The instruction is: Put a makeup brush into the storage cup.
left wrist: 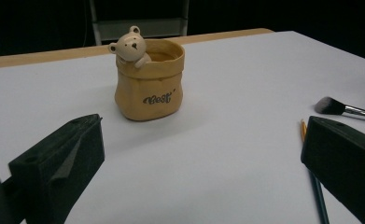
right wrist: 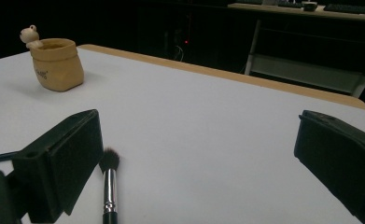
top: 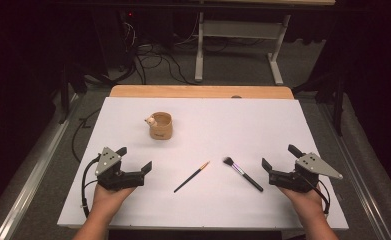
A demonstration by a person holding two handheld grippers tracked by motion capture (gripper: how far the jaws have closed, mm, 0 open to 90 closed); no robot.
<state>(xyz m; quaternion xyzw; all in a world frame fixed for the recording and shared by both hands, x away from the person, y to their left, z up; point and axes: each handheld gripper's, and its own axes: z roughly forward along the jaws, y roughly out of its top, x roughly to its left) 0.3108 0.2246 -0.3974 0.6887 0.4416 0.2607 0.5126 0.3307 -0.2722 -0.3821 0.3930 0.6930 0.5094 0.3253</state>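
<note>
A tan sack-shaped pot with a small bear on its rim (top: pixel 160 125) (left wrist: pixel 149 79) (right wrist: pixel 56 63) stands upright at the far left of the white table top (top: pixel 233 125). A thin dark brush with an orange tip (top: pixel 192 176) (left wrist: pixel 316 186) lies at the table's middle. To its right lies a makeup brush (top: pixel 242 173) (right wrist: pixel 108 186) (left wrist: pixel 343 108), bristles pointing away. My left gripper (top: pixel 134 159) (left wrist: pixel 203 163) rests open near the front left, facing the pot. My right gripper (top: pixel 281 157) (right wrist: pixel 199 168) rests open at the front right, just right of the makeup brush.
A bare wooden strip (top: pixel 200 91) edges the far side of the table. Beyond it on the floor stand a white metal desk frame (top: pixel 238 45) and loose cables (top: pixel 153 60). A grey rail (top: pixel 28 170) runs along the left of the table.
</note>
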